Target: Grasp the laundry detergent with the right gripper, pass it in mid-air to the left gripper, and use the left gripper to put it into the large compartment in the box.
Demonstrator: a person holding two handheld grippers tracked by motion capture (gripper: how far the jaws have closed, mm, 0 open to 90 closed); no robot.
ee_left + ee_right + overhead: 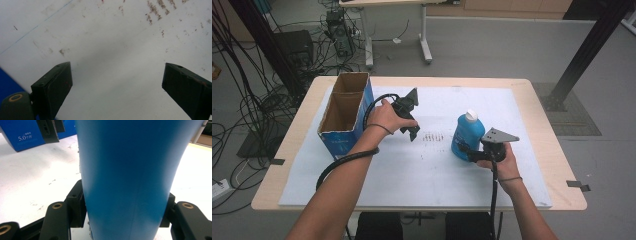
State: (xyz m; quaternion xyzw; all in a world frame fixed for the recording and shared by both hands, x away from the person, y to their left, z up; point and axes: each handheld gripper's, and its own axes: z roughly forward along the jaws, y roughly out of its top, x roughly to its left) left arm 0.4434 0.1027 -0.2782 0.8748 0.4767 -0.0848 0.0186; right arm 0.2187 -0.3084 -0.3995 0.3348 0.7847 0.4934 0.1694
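A blue bottle [467, 134] with a white cap stands right of the table's middle. My right gripper [466, 149] is shut on its lower body; in the right gripper view the blue bottle [130, 175] sits between the two black jaws, which press on its sides. My left gripper [413, 131] hovers over the white mat near the middle, next to the box, pointing down. Its fingers [53, 86] stand wide apart over bare mat with nothing between them, so my left gripper [117, 87] is open.
An open cardboard box [344, 112] with blue sides stands at the table's left; the box [22, 132] also appears far off in the right gripper view. A white mat [412, 170] covers the wooden table, with brown smudges [432, 137] at its middle. Cables lie on the floor at left.
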